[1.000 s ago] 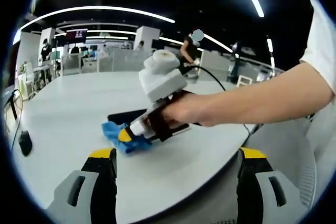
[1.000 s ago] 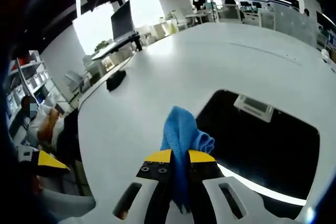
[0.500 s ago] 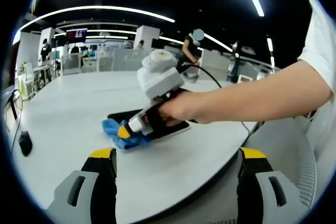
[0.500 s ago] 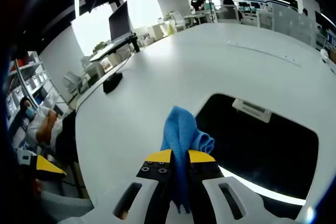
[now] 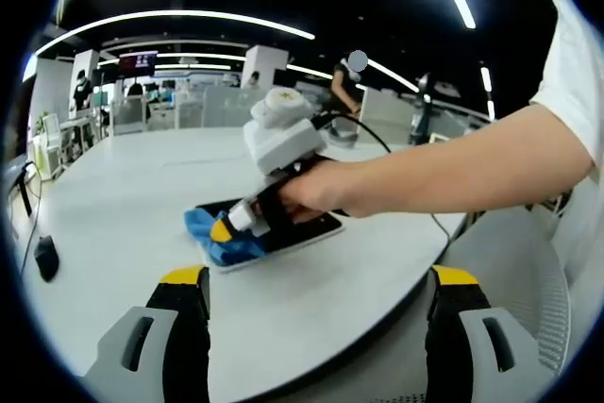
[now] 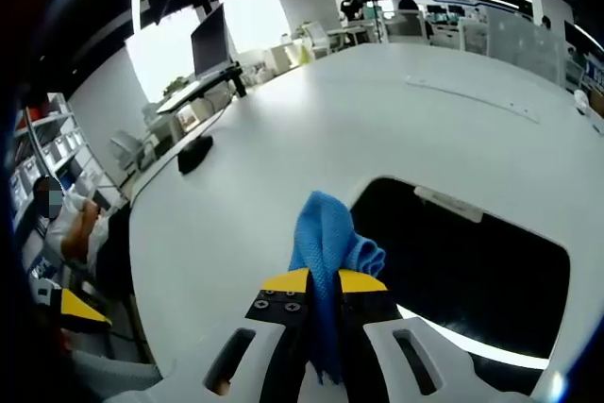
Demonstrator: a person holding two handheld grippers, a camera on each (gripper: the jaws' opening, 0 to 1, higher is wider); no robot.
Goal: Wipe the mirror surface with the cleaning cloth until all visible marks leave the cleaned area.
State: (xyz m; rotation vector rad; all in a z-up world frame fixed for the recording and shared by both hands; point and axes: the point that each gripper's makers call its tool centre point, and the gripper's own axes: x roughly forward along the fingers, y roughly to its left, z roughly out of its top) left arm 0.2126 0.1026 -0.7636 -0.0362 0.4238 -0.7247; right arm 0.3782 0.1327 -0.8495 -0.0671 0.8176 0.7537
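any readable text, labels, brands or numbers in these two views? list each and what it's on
None can be read.
The wall screen far back in the left gripper view shows coloured content, too small and blurred to read.
The blue cleaning cloth, the mirror, the white table and the right gripper carry no visible lettering.

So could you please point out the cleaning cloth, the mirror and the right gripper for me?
cleaning cloth [image 6: 326, 233], right gripper view, bunched blue top.
mirror [image 6: 472, 271], right gripper view, dark glass centre.
right gripper [image 5: 225, 230], left gripper view, yellow tip.
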